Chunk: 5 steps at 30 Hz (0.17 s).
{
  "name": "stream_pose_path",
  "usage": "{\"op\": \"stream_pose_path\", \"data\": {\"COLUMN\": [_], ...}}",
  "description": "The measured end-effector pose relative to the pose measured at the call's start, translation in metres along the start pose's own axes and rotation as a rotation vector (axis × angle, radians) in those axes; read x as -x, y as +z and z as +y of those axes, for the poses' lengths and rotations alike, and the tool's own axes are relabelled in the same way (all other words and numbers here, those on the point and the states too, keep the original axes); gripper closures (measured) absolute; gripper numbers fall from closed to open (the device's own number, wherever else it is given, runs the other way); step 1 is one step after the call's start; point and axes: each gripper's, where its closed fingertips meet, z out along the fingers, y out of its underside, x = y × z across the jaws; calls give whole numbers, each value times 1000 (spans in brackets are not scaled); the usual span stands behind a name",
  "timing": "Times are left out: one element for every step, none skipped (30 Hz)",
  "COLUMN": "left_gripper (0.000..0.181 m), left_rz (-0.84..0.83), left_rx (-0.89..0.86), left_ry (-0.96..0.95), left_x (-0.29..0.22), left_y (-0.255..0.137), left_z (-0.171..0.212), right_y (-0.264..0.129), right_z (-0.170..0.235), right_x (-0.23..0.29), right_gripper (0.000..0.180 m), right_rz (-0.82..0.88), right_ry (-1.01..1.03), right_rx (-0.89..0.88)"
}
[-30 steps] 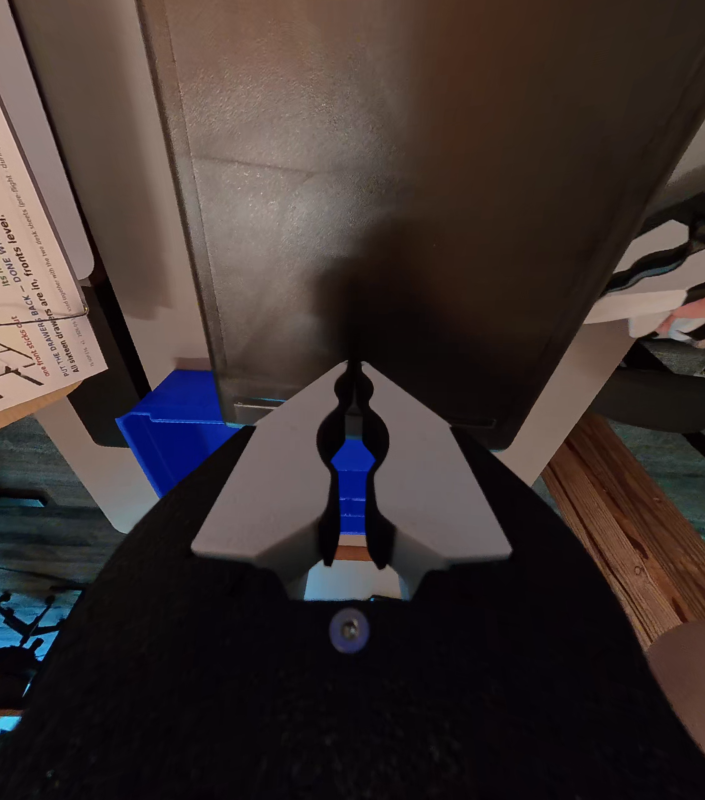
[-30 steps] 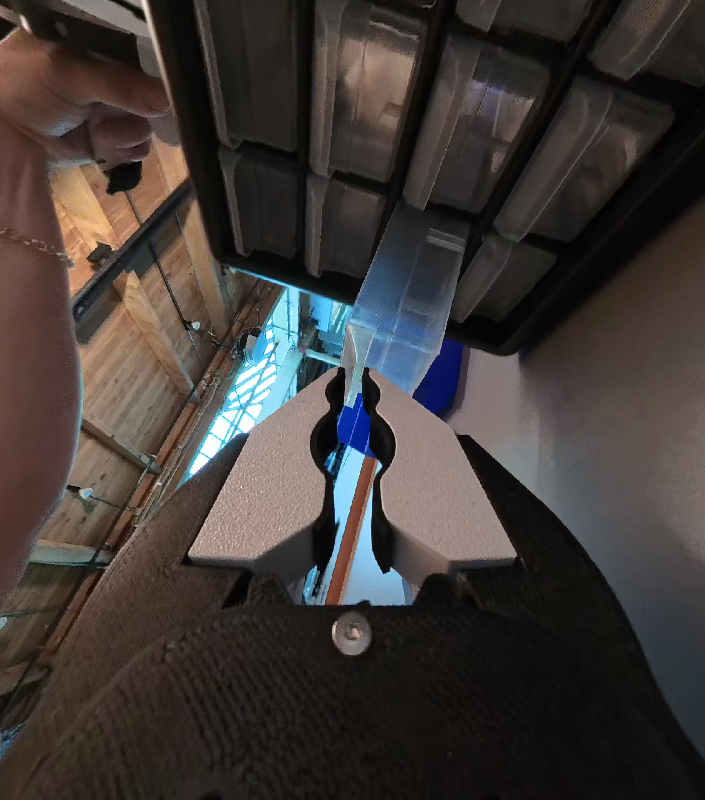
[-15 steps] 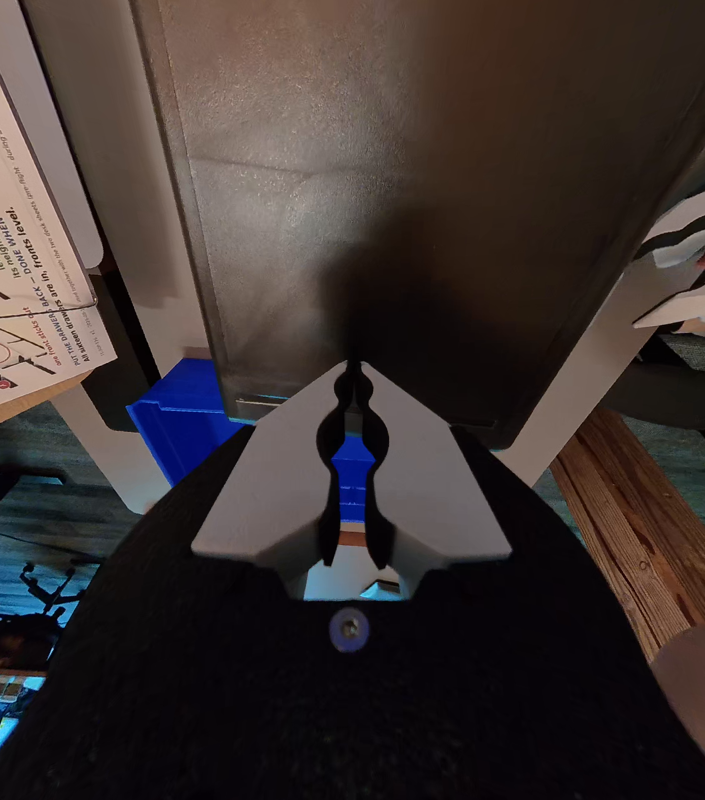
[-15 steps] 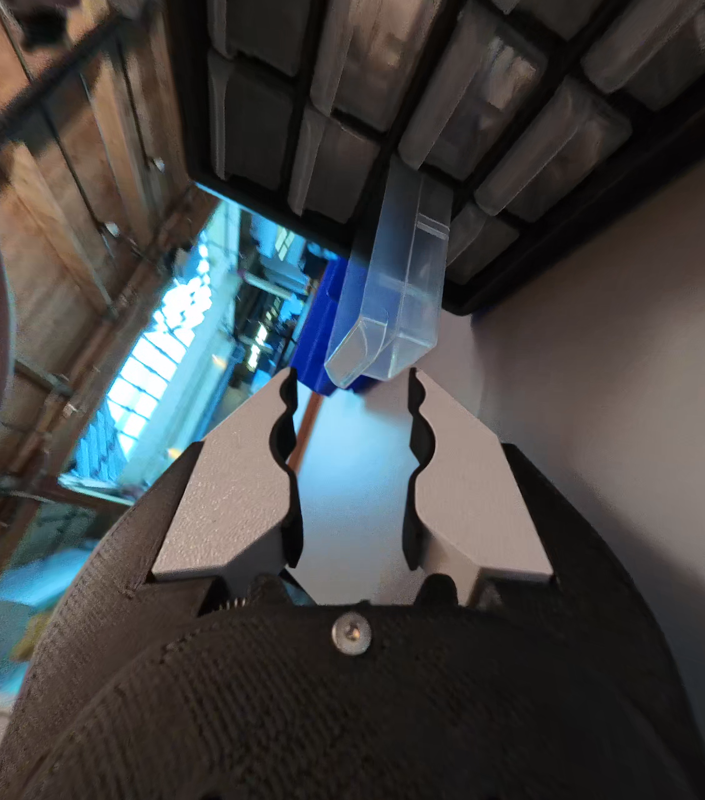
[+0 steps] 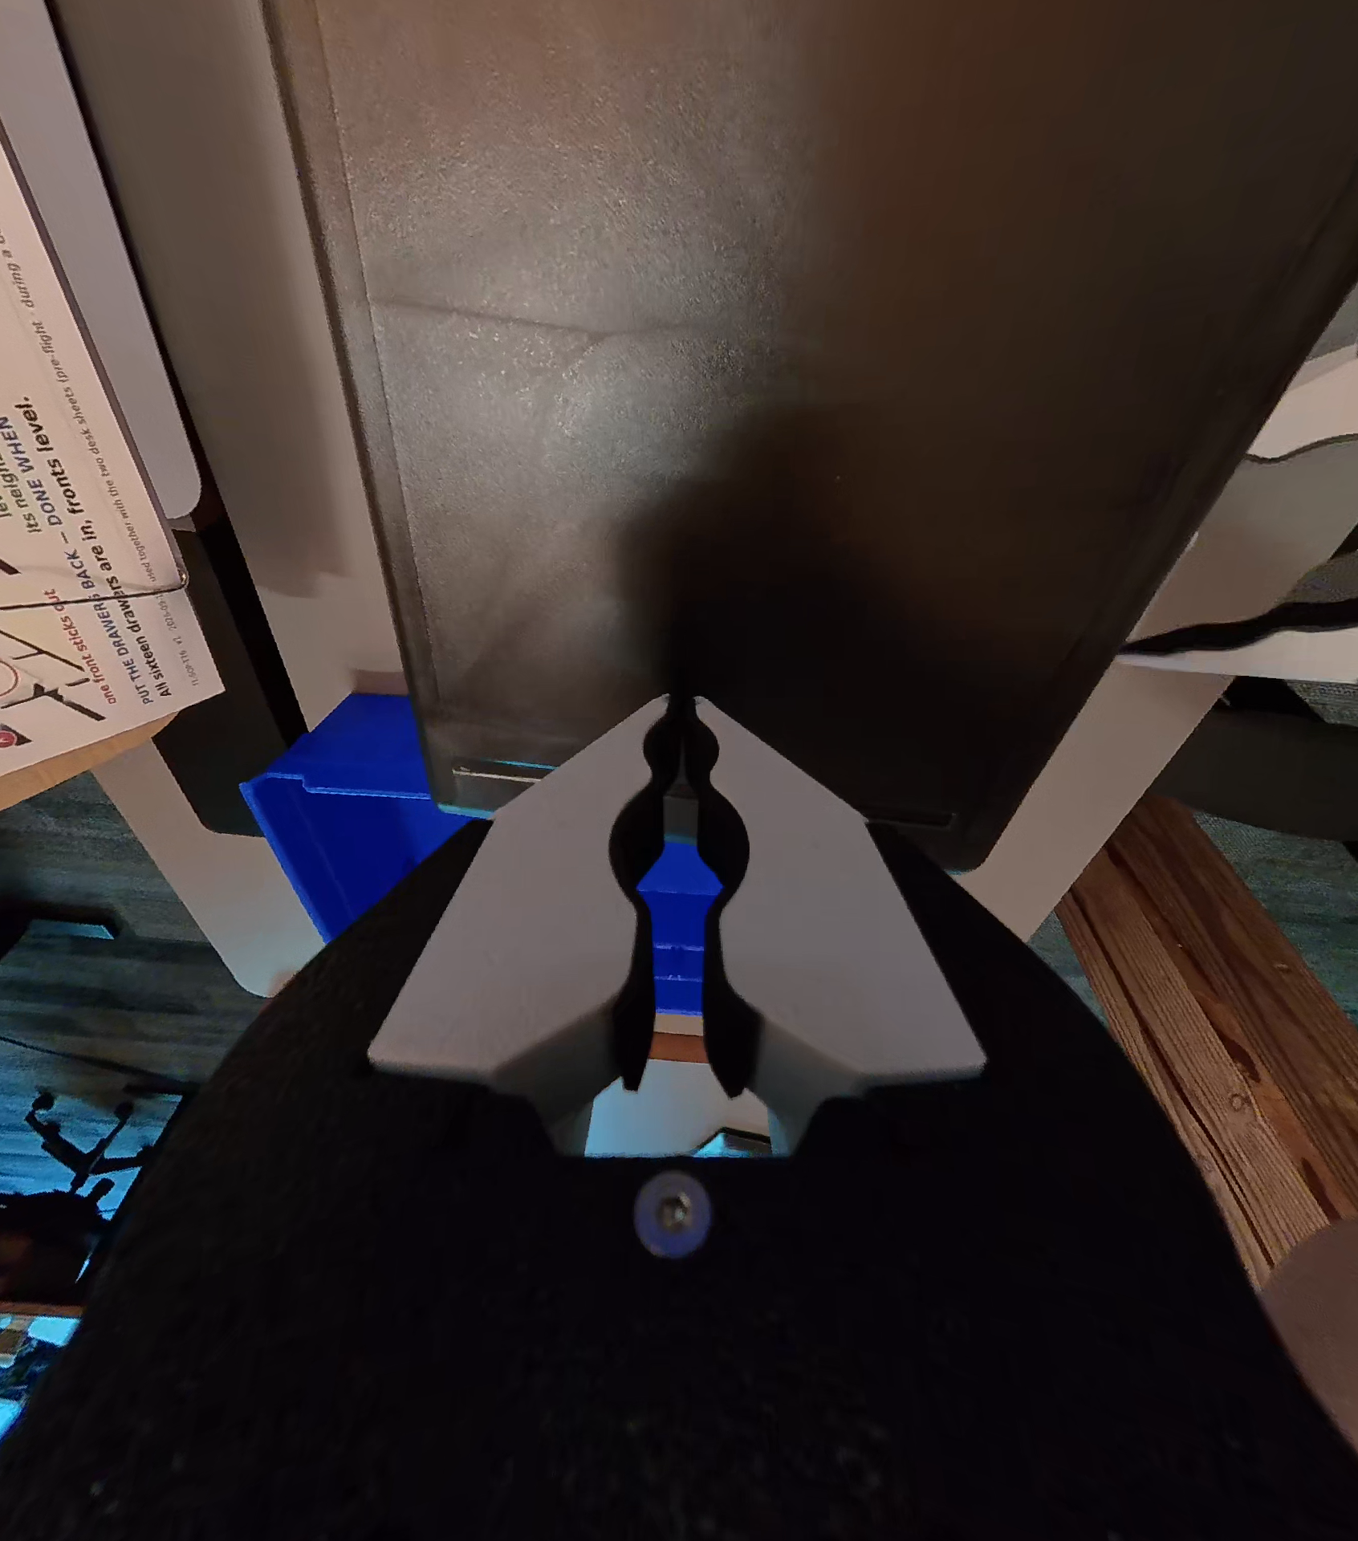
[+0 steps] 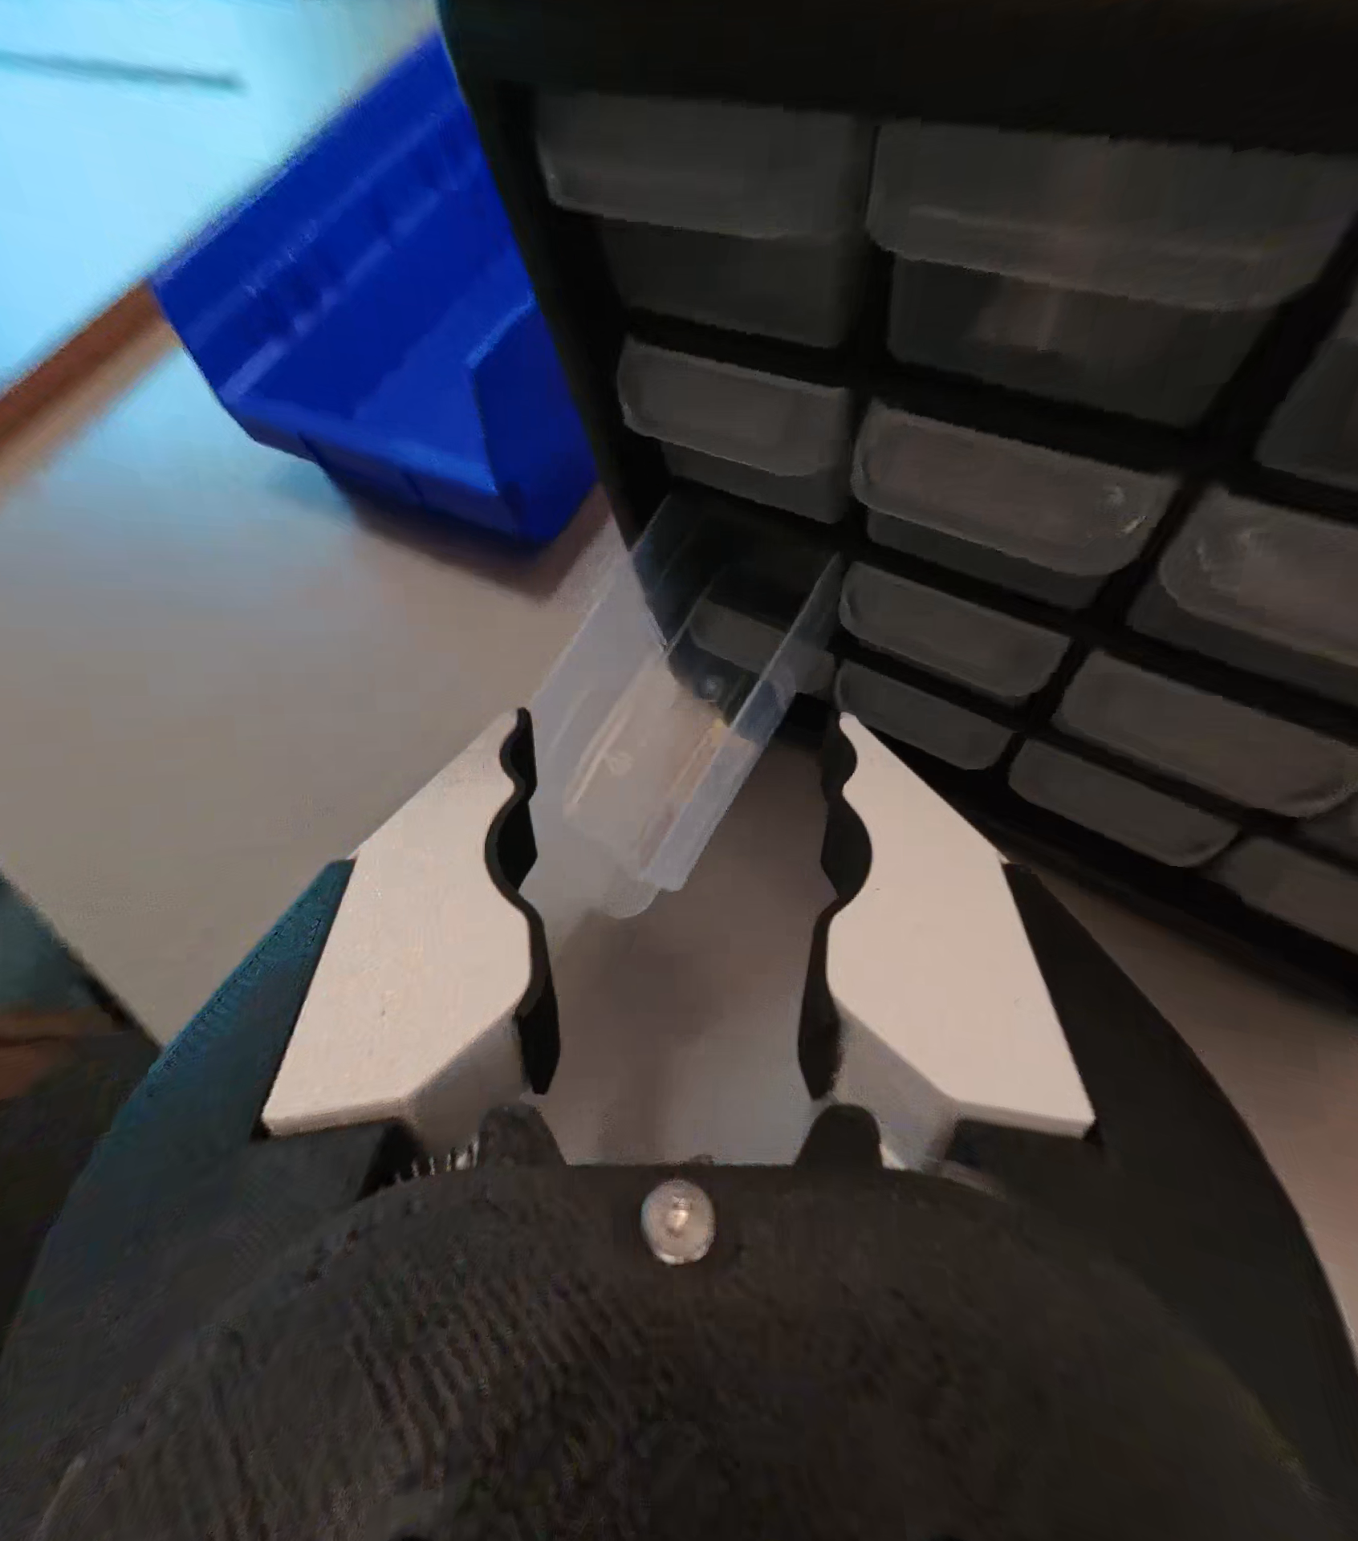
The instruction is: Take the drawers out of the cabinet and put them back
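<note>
The black cabinet (image 6: 992,367) holds rows of clear drawers. One clear drawer (image 6: 659,750) in its left column sticks far out and tilts down toward the table. My right gripper (image 6: 680,734) is open, with the drawer's front end between its fingertips and no grip on it. In the left wrist view, my left gripper (image 5: 680,705) is shut, with its tips pressed against the cabinet's plain dark panel (image 5: 742,333). It holds nothing that I can see.
A blue bin (image 6: 375,333) stands on the white table (image 6: 159,667) beside the cabinet; it also shows in the left wrist view (image 5: 342,817). A printed sheet (image 5: 34,417) stands at the left. A wooden beam (image 5: 1201,1042) runs at the lower right.
My right gripper opened and let go of the drawer's front, then swung round to a new angle. The drawer stays partly out. My left gripper stays shut against the cabinet.
</note>
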Motion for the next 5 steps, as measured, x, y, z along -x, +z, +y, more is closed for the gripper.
{"op": "stream_pose_path", "data": {"left_gripper": [181,181,181,181,181], "left_rz": [-3,-6,-8,-11,-13], "left_rx": [-1,-2,-1,0,3], "left_ry": [1,2,3,4,6], "left_x": [0,0,0,0,0], "left_y": [0,0,0,0,0], "left_z": [0,0,0,0,0], "right_y": [3,5,7,8,10], "right_z": [-1,-3,-3,-3,-4], "right_x": [-6,-9,-8,-5,-3], "right_gripper": [112,112,114,117,123], "right_rz": [49,77,81,75,77], "right_ry": [-13,-24,-26,-17,-13], "right_rx": [12,9,12,16,15]}}
